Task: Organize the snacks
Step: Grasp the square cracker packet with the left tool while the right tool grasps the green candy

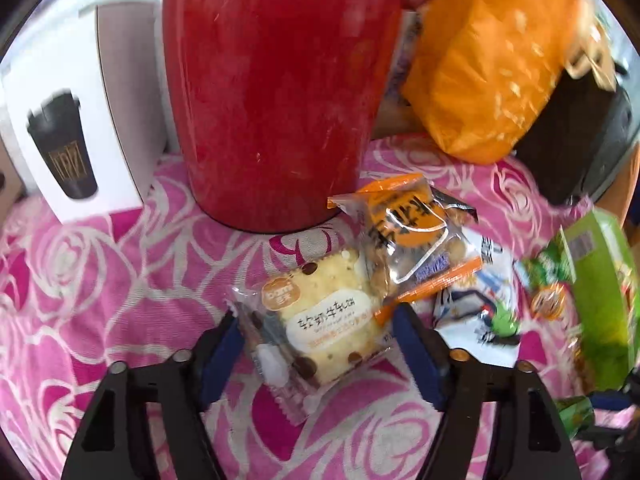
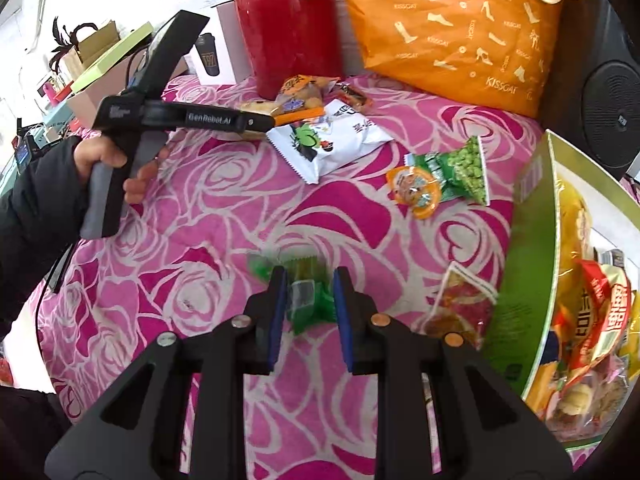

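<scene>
The right gripper [image 2: 310, 300] is pinching a small green-wrapped snack [image 2: 308, 304] between its blue pads [image 2: 277, 316], carrying it just above the pink rose-patterned cloth [image 2: 200, 220]; motion blur hides the wrapper's print. The green box [image 2: 532, 248], already holding several packets, is standing just to its right, so the sound move is lifting the snack clear of the box wall before releasing, since a thin wrapper can snag on the rim.

The left gripper [image 1: 316, 336] is sitting spread wide around a clear-wrapped nougat cracker [image 1: 316, 320], pads to either side and seemingly not yet pressing. An orange-trimmed snack packet [image 1: 412, 240] is overlapping the cracker's far corner, so closing should be centred on the cracker body, low and square, to avoid catching the neighbour. The cracker looks brittle; a gentle squeeze should suffice. The red vase [image 1: 280, 80] is standing close behind, so lifting straight up before swinging towards the box looks safest.
</scene>
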Motion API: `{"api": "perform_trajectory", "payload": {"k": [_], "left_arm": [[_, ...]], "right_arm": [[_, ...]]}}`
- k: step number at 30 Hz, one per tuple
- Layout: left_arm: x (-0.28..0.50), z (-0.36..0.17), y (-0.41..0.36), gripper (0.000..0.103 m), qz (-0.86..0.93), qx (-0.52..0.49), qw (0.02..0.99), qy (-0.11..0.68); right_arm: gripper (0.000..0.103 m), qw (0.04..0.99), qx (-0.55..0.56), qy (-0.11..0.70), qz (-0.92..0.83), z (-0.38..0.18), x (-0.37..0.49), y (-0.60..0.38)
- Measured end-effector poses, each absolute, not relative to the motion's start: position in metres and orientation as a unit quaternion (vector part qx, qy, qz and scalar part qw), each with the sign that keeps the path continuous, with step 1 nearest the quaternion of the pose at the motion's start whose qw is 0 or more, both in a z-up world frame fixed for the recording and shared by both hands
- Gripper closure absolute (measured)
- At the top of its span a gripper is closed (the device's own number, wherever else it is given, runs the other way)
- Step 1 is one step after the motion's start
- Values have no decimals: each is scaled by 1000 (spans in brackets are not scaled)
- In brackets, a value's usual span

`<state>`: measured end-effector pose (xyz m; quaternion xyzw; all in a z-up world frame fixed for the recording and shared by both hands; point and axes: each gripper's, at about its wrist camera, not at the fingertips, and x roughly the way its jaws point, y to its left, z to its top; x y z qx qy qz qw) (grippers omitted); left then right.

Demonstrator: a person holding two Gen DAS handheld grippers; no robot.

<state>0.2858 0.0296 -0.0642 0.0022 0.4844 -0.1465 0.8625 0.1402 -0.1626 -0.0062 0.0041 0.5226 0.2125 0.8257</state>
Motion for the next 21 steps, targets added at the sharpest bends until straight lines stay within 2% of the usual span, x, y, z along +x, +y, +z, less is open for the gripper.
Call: {"api": "perform_trajectory", "payload": {"k": [2, 5, 7, 8, 10, 11, 12, 14, 17, 19, 21], "left_arm": [[275, -61, 29, 54, -150, 1, 862, 484], [260, -58, 37, 69, -148, -17, 861, 486], [245, -56, 46, 75, -152, -24, 859, 488], [239, -55, 49, 76, -152, -24, 858, 490], [221, -52, 54, 76, -161, -25, 855, 492], [213, -50, 57, 74, -159, -19, 856, 491], [206, -46, 59, 71, -155, -7, 859, 488], [200, -38, 61, 48, -145, 11, 868, 476], [207, -22, 60, 30, -137, 23, 883, 449], [220, -18, 53, 23, -138, 24, 886, 442], [237, -24, 37, 21, -146, 35, 880, 450]], "right_arm": [[78, 826, 5, 521, 215, -5, 139, -162], [78, 826, 4, 516, 226, -2, 135, -160], [77, 826, 2, 515, 230, -1, 132, -160], [74, 826, 1, 515, 231, -1, 131, -160], [56, 827, -4, 513, 229, -1, 128, -159], [43, 828, -8, 512, 229, -2, 126, -158], [38, 829, -11, 510, 228, -2, 125, -156], [38, 828, -10, 511, 230, -4, 125, -154], [38, 824, -10, 518, 232, -10, 127, -150], [38, 817, -16, 526, 235, -17, 126, -145], [38, 813, -21, 533, 235, -22, 124, -143]]}}
